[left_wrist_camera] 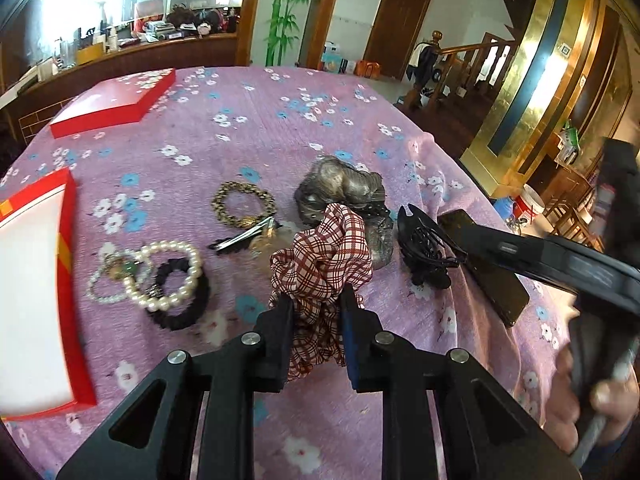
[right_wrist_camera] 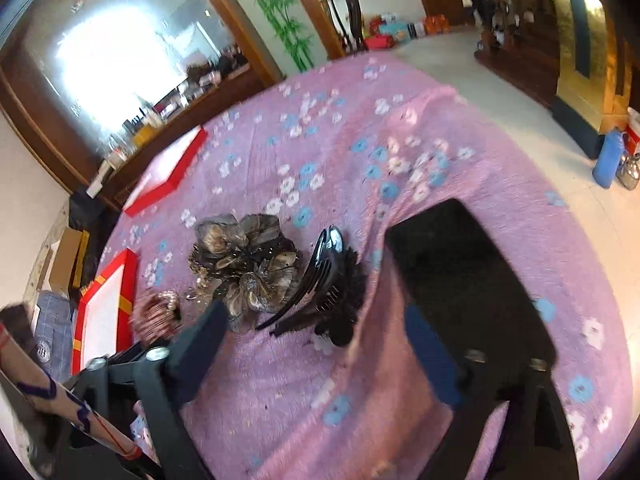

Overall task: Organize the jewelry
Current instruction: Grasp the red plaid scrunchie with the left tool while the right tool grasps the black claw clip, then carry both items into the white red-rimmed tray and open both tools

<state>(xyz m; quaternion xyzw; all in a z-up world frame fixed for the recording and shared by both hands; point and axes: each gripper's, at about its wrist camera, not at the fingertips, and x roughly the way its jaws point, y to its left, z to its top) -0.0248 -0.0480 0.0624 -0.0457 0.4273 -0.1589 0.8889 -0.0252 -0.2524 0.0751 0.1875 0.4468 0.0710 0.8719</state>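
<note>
My left gripper point(left_wrist_camera: 316, 312) is shut on a red-and-white plaid scrunchie point(left_wrist_camera: 324, 252) and holds it above the pink flowered cloth. Ahead lie a pearl bracelet point(left_wrist_camera: 172, 276) over a black hair tie point(left_wrist_camera: 188, 304), a gold bead bracelet point(left_wrist_camera: 242, 204), a dark hair clip point(left_wrist_camera: 240, 240), a bronze fabric bow point(left_wrist_camera: 340, 188) and a black claw clip point(left_wrist_camera: 424, 248). My right gripper point(right_wrist_camera: 316, 320) is open and empty, hovering near the bow point(right_wrist_camera: 248, 264) and claw clip point(right_wrist_camera: 320, 280). The open red box with white lining point(left_wrist_camera: 28, 292) is at the left.
The red box lid point(left_wrist_camera: 116, 104) lies at the far left of the table. A black phone point(right_wrist_camera: 468, 280) lies on a raised fold of cloth at the right. The table edge drops to the floor on the right.
</note>
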